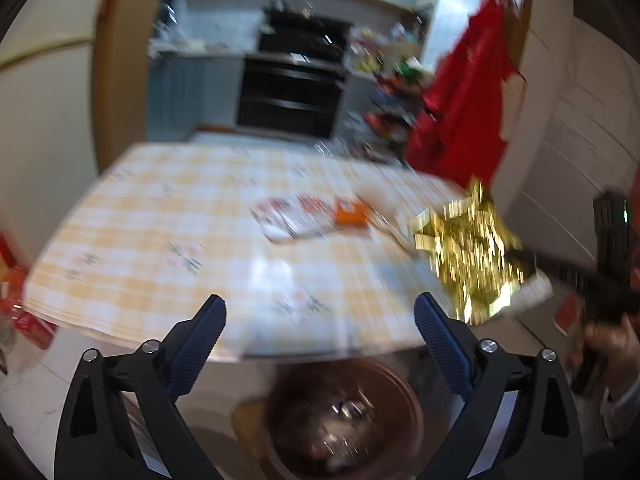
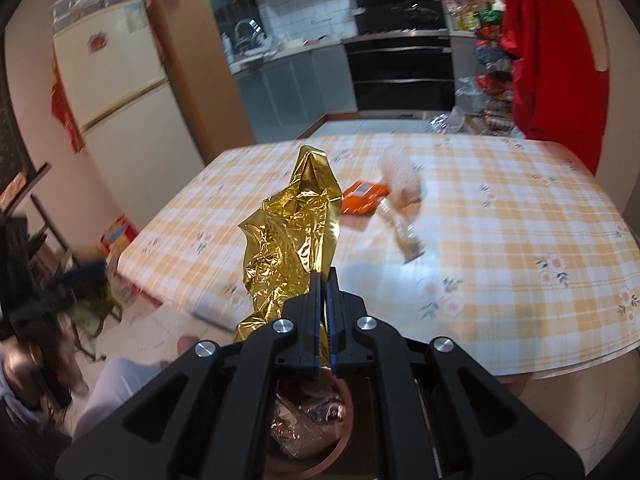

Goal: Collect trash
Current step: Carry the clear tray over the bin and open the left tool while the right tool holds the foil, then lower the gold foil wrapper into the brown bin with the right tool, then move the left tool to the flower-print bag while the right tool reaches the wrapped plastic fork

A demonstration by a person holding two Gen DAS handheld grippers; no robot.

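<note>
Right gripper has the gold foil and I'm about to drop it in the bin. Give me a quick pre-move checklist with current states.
1. Right gripper shut on the gold foil wrapper: ok.
2. Left gripper open and empty: ok.
3. Brown bin below the right gripper, already holding trash: ok.
4. Foil centred over the bin opening: cannot tell, the gripper body hides most of it.
5. Table cleared: not ok, the orange packet and a small bottle remain.
6. Left view sharp enough to aim: not ok, blurred.
</note>
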